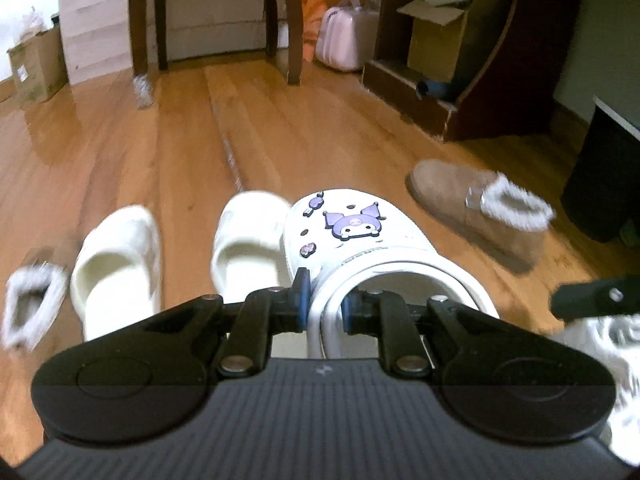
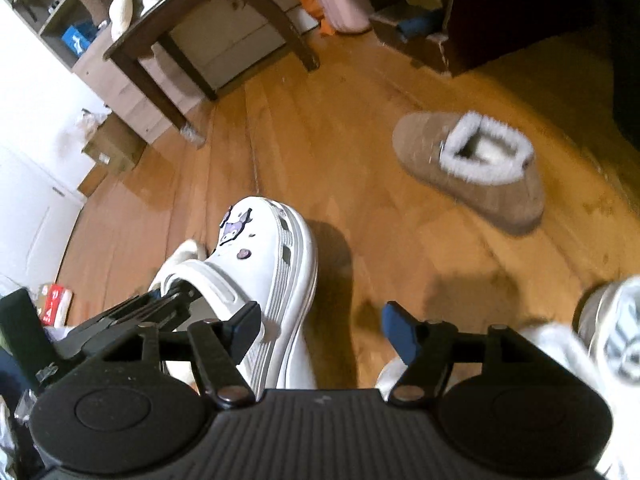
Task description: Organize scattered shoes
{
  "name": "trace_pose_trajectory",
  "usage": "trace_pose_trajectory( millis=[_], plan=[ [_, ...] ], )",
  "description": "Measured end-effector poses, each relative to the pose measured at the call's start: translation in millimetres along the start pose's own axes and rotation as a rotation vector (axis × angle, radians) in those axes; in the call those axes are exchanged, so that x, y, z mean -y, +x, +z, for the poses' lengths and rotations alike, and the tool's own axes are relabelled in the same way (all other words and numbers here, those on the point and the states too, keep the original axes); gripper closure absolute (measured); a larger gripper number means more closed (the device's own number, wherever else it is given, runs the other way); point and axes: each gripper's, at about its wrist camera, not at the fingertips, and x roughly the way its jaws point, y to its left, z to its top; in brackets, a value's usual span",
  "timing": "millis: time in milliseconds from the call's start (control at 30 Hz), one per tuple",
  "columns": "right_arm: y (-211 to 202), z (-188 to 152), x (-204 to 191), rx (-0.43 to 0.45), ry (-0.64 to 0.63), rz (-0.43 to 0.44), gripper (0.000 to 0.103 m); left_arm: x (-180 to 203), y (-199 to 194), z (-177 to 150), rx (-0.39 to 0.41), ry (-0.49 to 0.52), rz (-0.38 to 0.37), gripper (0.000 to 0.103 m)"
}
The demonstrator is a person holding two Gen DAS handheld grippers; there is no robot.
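Observation:
My left gripper [image 1: 324,304] is shut on the heel rim of a white clog [image 1: 360,240] with purple charms; the clog also shows in the right wrist view [image 2: 264,256] with the left gripper in its opening. Two cream slippers [image 1: 120,264] [image 1: 248,240] lie left of the clog. A brown fur-lined boot [image 1: 480,208] lies to the right, also in the right wrist view [image 2: 472,168]. Another fur-lined boot [image 1: 32,308] sits at the far left. My right gripper [image 2: 320,328] is open and empty above the floor. A white sneaker [image 2: 612,332] is at its right.
A dark wooden table [image 1: 216,20] stands ahead on the wood floor [image 1: 280,128]. A pink case [image 1: 348,36], cardboard boxes [image 1: 444,40] [image 1: 36,64] and a dark cabinet base [image 1: 420,92] line the back. A dark bin [image 1: 608,172] stands at right.

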Motion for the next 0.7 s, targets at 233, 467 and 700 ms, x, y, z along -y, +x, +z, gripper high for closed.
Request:
trace_pose_trajectory(
  millis=[233,467,700],
  plan=[
    [-20.0,-54.2,-37.5,-0.038,-0.165,0.009,0.035,-13.4,-45.4,-52.9,-0.063,-0.082,0.034,0.088],
    [-25.0,-102.6,-67.6,-0.055,-0.320,-0.009,0.035,-11.4,-54.6,-88.1,-0.131,-0.077,0.083,0.088],
    [-10.1,-142.5,-69.0,-0.146,-0.358,0.018,0.035,-34.1,-53.1,-121.7,-0.474,-0.207,-0.140,0.056]
  ],
)
